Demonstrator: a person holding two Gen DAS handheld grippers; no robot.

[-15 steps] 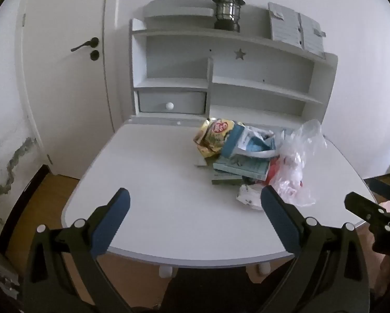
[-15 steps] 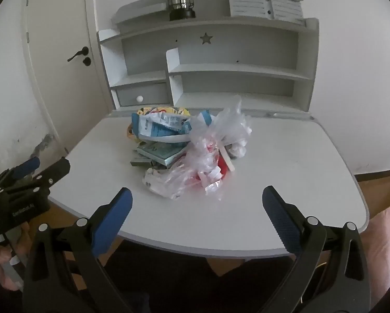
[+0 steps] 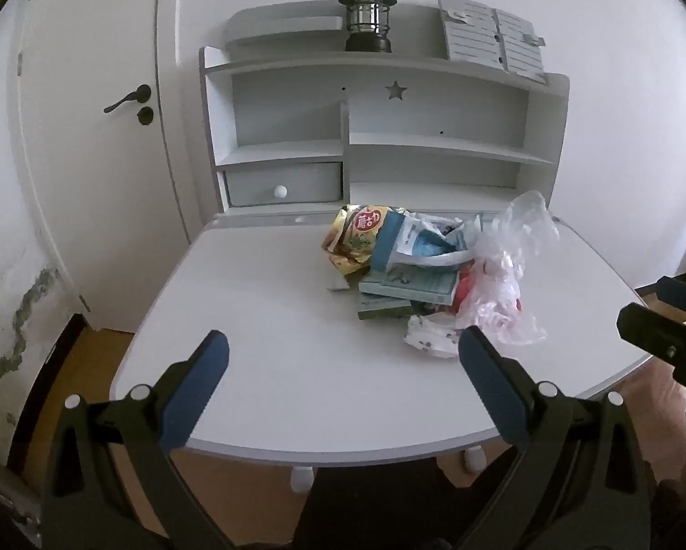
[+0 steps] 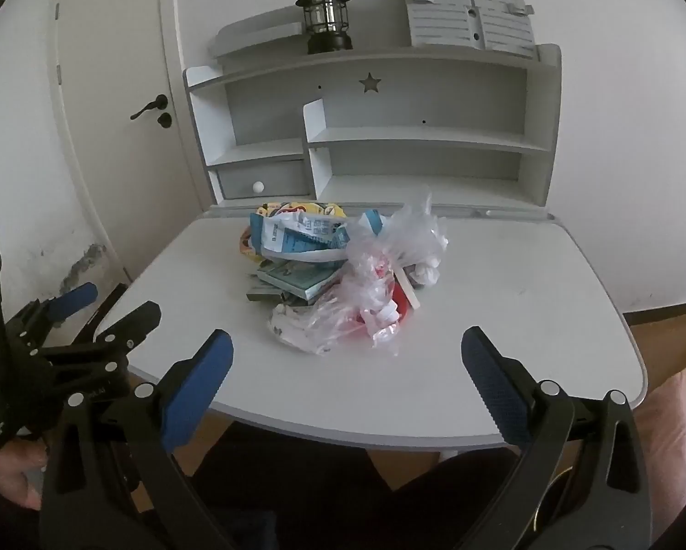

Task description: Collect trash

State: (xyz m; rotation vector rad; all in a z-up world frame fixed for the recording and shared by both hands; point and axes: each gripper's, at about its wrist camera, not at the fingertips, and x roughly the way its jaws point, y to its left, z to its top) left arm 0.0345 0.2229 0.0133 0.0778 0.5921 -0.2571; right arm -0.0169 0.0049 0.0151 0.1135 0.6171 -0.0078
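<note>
Since half a second ago, little has changed. Both grippers, left (image 3: pixel 343 366) and right (image 4: pixel 347 366), stay spread, short of the trash (image 4: pixel 338 275); nothing collected.

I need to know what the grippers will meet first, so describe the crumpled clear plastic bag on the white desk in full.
The crumpled clear plastic bag is thin, glossy film, bunched and wrinkled, with red and white items showing through it. It lies on the white desk at the right, near side of the trash pile, one end puffed upward. It leans against the teal booklet and the blue-and-white wrapper. Neither gripper touches it.
</note>
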